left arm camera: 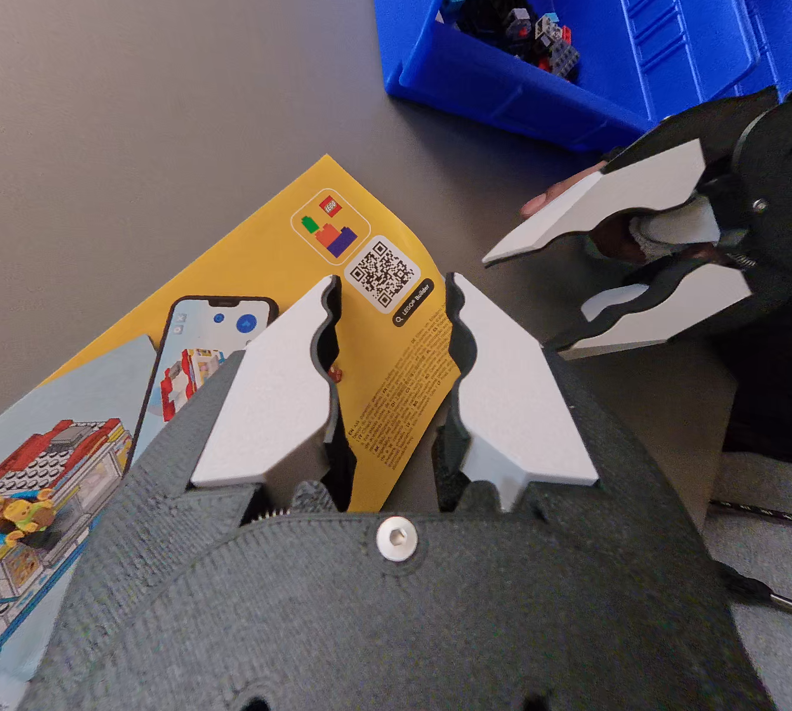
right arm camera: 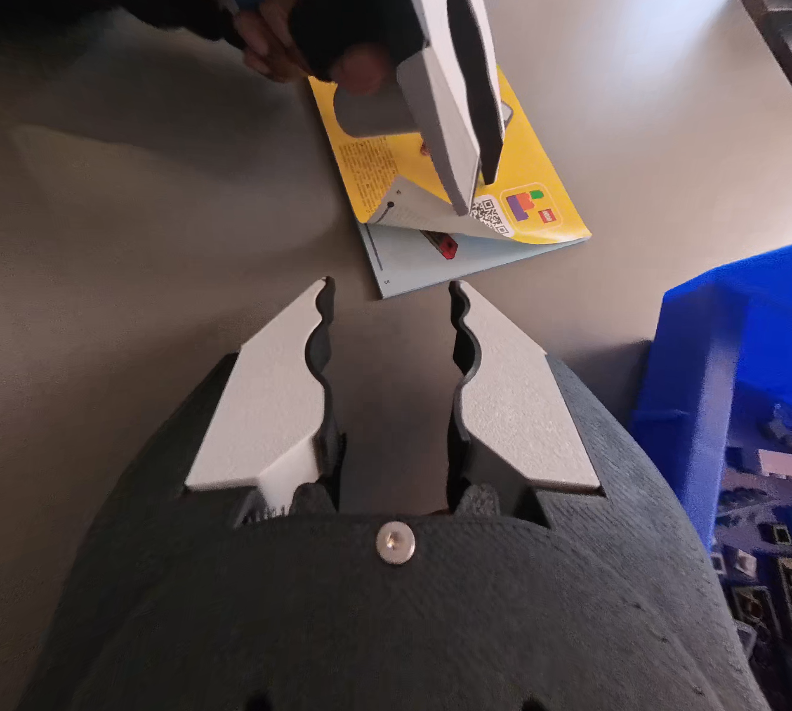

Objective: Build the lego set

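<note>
The yellow instruction booklet (left arm camera: 274,244) lies on the grey table. My left gripper (left arm camera: 392,279) is open right above its corner with the square code. A tiny brown piece (left arm camera: 335,374) lies on the booklet beside my left finger. In the right wrist view the left gripper (right arm camera: 475,197) points down with its tips at the booklet (right arm camera: 523,159), whose cover corner (right arm camera: 411,210) curls up off the page below. My right gripper (right arm camera: 391,283) is open and empty, just short of the booklet's near corner. It also shows in the left wrist view (left arm camera: 518,304).
A blue bin (left arm camera: 493,90) with several loose lego pieces (left arm camera: 514,21) stands beyond the booklet; it also shows at the right of the right wrist view (right arm camera: 694,347). A person's hands (right arm camera: 274,38) hold the grippers. The grey tabletop (left arm camera: 171,90) stretches to the left.
</note>
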Demonstrator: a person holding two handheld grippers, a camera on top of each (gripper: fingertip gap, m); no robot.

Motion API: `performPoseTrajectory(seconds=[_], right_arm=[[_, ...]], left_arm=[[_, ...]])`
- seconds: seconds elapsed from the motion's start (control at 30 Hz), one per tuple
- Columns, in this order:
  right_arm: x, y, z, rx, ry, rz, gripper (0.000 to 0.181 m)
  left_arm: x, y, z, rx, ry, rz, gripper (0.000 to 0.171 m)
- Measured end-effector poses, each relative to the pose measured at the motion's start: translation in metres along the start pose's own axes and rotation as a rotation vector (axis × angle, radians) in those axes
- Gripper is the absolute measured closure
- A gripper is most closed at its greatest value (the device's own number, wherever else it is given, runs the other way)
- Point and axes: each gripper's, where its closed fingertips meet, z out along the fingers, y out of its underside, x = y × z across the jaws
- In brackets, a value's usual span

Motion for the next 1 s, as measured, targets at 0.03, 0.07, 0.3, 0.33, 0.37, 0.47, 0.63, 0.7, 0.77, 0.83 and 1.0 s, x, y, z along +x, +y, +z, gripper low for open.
performPoseTrajectory(seconds=[0.03, 0.07, 0.3, 0.33, 0.37, 0.47, 0.63, 0.7, 0.77, 0.83, 1.0], right_arm=[[0.000, -0.003, -0.001, 0.018, -0.005, 0.012, 0.122], [-0.001, -0.005, -0.001, 0.034, -0.011, 0.022, 0.122], [-0.004, -0.012, 0.014, 0.037, 0.000, 0.016, 0.121], [-0.004, -0.013, 0.015, 0.040, 0.003, 0.018, 0.121], [-0.004, -0.014, 0.016, 0.041, 0.004, 0.020, 0.122], [-0.003, -0.016, 0.018, 0.042, 0.002, 0.022, 0.122], [-0.004, -0.018, 0.022, 0.033, 0.000, 0.013, 0.122], [-0.004, -0.016, 0.023, 0.024, -0.005, 0.011, 0.122], [-0.004, -0.016, 0.023, 0.022, -0.011, 0.017, 0.122], [-0.004, -0.016, 0.023, 0.023, -0.018, 0.027, 0.122], [-0.003, -0.016, 0.020, 0.041, -0.037, 0.052, 0.122]], left_arm=[[0.000, 0.000, 0.000, 0.000, -0.001, 0.000, 0.123], [-0.001, 0.000, 0.000, 0.001, -0.001, -0.001, 0.123], [0.002, -0.002, -0.002, 0.009, 0.012, -0.003, 0.123], [0.002, -0.002, -0.002, 0.010, 0.014, -0.003, 0.123], [0.003, -0.003, -0.002, 0.012, 0.017, -0.003, 0.123], [0.005, -0.003, -0.003, 0.017, 0.031, -0.005, 0.123], [0.011, -0.006, -0.005, 0.035, 0.070, -0.019, 0.123], [0.014, -0.008, -0.007, 0.047, 0.086, -0.018, 0.123], [0.017, -0.010, -0.009, 0.058, 0.097, -0.011, 0.122], [0.019, -0.011, -0.013, 0.069, 0.107, 0.001, 0.122], [0.028, -0.008, -0.024, 0.064, 0.120, 0.118, 0.121]])
